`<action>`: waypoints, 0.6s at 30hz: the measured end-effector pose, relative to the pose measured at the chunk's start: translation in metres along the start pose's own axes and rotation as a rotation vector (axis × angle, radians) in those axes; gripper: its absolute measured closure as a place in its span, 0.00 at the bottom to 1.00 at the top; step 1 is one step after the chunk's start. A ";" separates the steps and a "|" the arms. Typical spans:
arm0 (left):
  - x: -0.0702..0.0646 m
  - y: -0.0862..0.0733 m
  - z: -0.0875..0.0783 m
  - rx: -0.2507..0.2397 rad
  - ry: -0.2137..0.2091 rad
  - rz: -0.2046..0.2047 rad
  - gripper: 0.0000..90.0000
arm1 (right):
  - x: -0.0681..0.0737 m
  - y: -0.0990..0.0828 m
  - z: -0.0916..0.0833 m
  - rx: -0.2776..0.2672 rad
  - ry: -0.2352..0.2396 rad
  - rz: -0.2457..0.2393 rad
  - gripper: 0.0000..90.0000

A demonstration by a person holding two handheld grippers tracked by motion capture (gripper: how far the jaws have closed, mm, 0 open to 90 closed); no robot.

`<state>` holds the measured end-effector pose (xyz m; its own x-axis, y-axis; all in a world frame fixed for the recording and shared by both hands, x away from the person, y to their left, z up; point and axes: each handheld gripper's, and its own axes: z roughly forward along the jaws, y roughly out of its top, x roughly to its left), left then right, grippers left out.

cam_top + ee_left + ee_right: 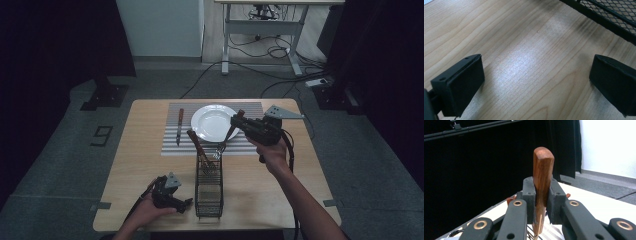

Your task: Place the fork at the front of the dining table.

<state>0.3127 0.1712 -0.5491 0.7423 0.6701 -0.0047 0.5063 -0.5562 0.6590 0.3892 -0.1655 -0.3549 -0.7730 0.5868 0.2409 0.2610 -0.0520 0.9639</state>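
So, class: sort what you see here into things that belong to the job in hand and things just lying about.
In the job:
right claw, shut on the wooden-handled utensil
wire basket
second utensil in the basket

Lying about:
knife
white plate
striped mat
left claw, open

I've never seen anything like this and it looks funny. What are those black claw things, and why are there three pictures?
A person sits at a wooden table and holds a squeezing tool, called a gripper, in each hand. The big picture looks down from above. The other two come from small cameras riding on the grippers. The right gripper is squeezed shut on a wooden handle, lifting a piece of cutlery out of the black wire basket. The left gripper rests open on the table beside that basket. There is also a white plate on a striped mat, with a knife beside the plate.
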 end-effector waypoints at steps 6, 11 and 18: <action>0.000 0.000 0.000 0.000 0.000 0.000 0.00 | -0.005 0.004 -0.007 -0.018 -0.018 0.007 0.88; 0.000 0.000 0.000 0.000 0.000 0.000 0.00 | -0.008 0.006 -0.013 -0.026 -0.032 0.007 0.88; 0.000 0.000 0.000 0.000 0.000 0.000 0.00 | -0.015 0.007 -0.018 -0.033 -0.059 0.007 0.89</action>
<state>0.3127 0.1712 -0.5490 0.7422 0.6701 -0.0045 0.5062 -0.5563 0.6590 0.3918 -0.1892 -0.3493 -0.7353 0.6333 0.2414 0.2460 -0.0825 0.9658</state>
